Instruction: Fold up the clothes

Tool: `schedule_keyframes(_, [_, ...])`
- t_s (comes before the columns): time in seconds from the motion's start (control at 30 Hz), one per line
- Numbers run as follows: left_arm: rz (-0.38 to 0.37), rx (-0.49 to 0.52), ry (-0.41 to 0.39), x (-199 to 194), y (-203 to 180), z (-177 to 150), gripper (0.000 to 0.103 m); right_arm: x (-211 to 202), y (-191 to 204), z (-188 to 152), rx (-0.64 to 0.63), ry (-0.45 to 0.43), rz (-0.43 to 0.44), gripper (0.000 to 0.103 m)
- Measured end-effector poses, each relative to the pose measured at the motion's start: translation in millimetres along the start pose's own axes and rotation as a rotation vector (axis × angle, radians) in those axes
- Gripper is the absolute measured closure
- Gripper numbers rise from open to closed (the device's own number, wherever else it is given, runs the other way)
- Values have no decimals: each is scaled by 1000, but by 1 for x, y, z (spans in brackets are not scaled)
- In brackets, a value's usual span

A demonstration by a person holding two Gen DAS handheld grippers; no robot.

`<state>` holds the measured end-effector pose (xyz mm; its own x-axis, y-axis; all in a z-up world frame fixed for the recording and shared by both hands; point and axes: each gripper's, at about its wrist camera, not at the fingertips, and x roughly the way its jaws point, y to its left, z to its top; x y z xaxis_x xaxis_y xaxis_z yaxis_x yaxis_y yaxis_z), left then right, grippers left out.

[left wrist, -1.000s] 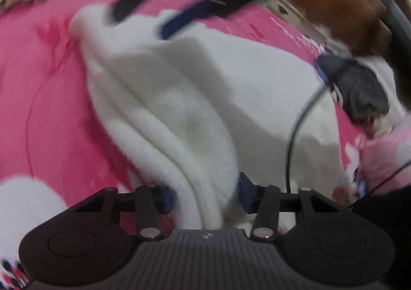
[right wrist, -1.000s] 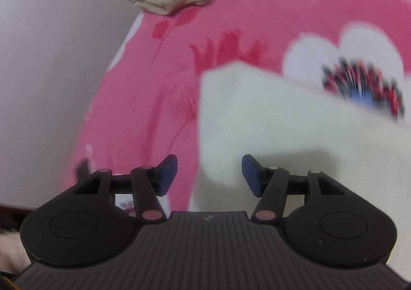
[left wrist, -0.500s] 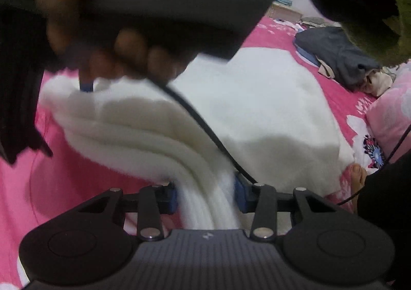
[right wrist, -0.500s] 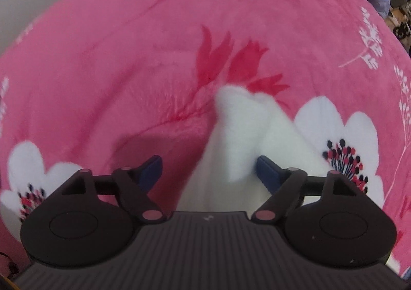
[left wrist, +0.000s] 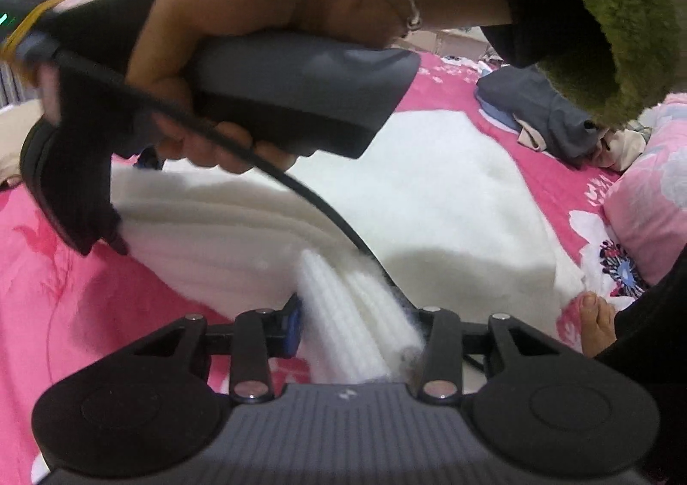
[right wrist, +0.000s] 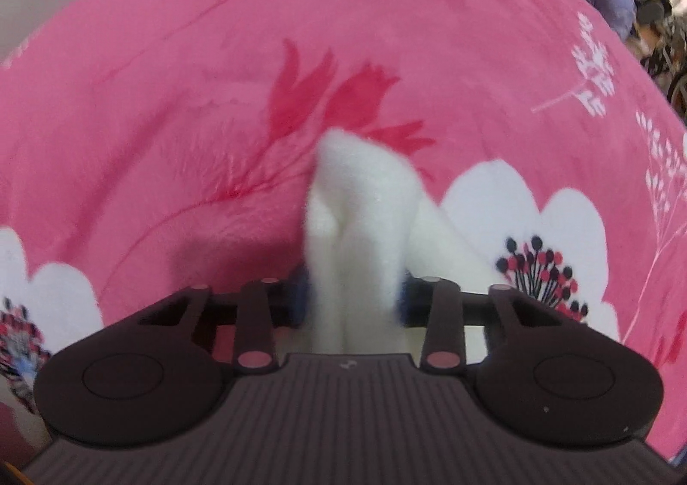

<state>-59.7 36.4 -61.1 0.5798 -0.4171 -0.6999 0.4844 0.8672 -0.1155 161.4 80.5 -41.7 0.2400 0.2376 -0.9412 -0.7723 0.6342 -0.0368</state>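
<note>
Right claw, open a second ago, now pinches white garment like left claw

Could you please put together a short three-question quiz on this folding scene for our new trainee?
1. True or false: the left gripper is shut on the white fleece garment.
2. What does the right gripper hold between its fingers? A) a grey garment B) a bunched edge of the white fleece garment C) nothing
3. In the left wrist view, what lies on the pink floral bedspread beyond the white garment, at upper right?

Key:
1. True; ribbed white fabric is pinched between its blue pads.
2. B
3. A heap of dark grey clothes.
</note>
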Motion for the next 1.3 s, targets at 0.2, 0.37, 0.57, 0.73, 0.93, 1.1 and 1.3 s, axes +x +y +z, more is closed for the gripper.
schedule_keyframes(0.2, [-15, 36, -49, -4, -11, 6, 69, -38, -43, -23, 155, -86, 97, 74])
schedule_keyframes(0.37, [-57, 81, -77, -6, -25, 15, 71, -72, -82, -51, 283, -160, 148, 75])
schedule_keyframes(0.57, [-112, 126, -88, -12, -41, 20, 73, -113, -128, -84, 436, -249, 209, 75])
schedule_keyframes(0.73, [-162, 177, -91, -17, -53, 33, 73, -134, -171, -128, 579, -323, 248, 75])
schedule_keyframes(0.93, [-220, 232, -75, 1, -81, 46, 73, -145, -209, -181, 713, -386, 267, 75])
schedule_keyframes(1.1, [-249, 261, -54, 18, -103, 54, 74, -139, -237, -220, 826, -411, 293, 75])
schedule_keyframes(1.3, [-276, 284, -29, 32, -120, 63, 74, -132, -260, -252, 903, -438, 323, 75])
